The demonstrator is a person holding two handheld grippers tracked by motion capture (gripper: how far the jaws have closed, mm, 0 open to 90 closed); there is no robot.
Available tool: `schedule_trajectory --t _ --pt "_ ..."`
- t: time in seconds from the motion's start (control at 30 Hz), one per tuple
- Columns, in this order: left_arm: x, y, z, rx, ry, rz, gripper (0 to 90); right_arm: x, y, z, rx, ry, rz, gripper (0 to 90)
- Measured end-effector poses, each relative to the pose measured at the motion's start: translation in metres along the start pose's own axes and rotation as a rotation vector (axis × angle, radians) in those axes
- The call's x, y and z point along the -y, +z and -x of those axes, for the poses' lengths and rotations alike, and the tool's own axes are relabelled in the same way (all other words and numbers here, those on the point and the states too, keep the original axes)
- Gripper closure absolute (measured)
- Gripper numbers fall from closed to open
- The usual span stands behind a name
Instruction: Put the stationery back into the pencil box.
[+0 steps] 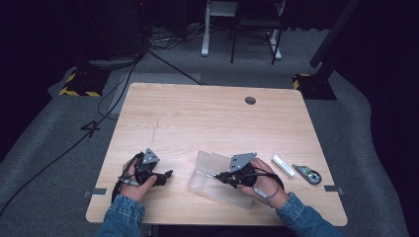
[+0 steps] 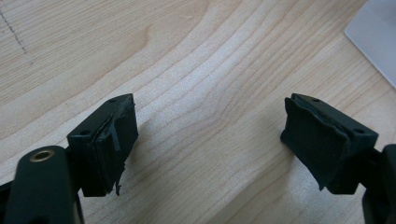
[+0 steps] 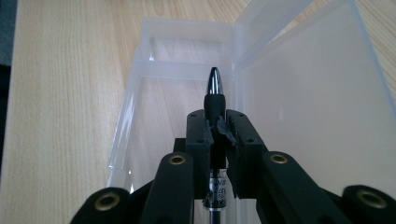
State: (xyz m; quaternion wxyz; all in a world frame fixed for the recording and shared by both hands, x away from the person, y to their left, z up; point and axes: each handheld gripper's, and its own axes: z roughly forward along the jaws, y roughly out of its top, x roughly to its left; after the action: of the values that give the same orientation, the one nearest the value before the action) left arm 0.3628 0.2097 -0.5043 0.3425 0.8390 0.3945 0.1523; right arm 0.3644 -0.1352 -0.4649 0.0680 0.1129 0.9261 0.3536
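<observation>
A clear plastic case (image 1: 205, 173) lies open at the table's front middle, its lid (image 3: 308, 93) folded back. My right gripper (image 1: 221, 176) is shut on a black pen (image 3: 215, 98) with a silver tip, held over the case's open tray (image 3: 177, 60). My left gripper (image 1: 165, 176) rests on the wood to the left of the case, open, with bare table between its pads (image 2: 112, 140). A corner of the case (image 2: 376, 39) shows at the upper right in the left gripper view.
A white eraser-like block (image 1: 283, 165) and a small grey-green device (image 1: 307, 174) lie to the right of my right hand. A round cable hole (image 1: 250, 100) sits near the table's far edge. Cables and stands cover the floor beyond.
</observation>
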Motion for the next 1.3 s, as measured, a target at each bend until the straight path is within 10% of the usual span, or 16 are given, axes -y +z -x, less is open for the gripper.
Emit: schedule_trajectory --t 0.67,1.3 --pt "0.0 0.0 0.0 0.0 0.001 0.001 18.1 -0.002 0.011 -0.011 0.072 -0.09 -0.063 80.2" --pt "0.0 0.0 0.0 0.005 0.005 -0.002 17.6 -0.007 0.001 -0.011 0.066 -0.062 -0.01 71.2"
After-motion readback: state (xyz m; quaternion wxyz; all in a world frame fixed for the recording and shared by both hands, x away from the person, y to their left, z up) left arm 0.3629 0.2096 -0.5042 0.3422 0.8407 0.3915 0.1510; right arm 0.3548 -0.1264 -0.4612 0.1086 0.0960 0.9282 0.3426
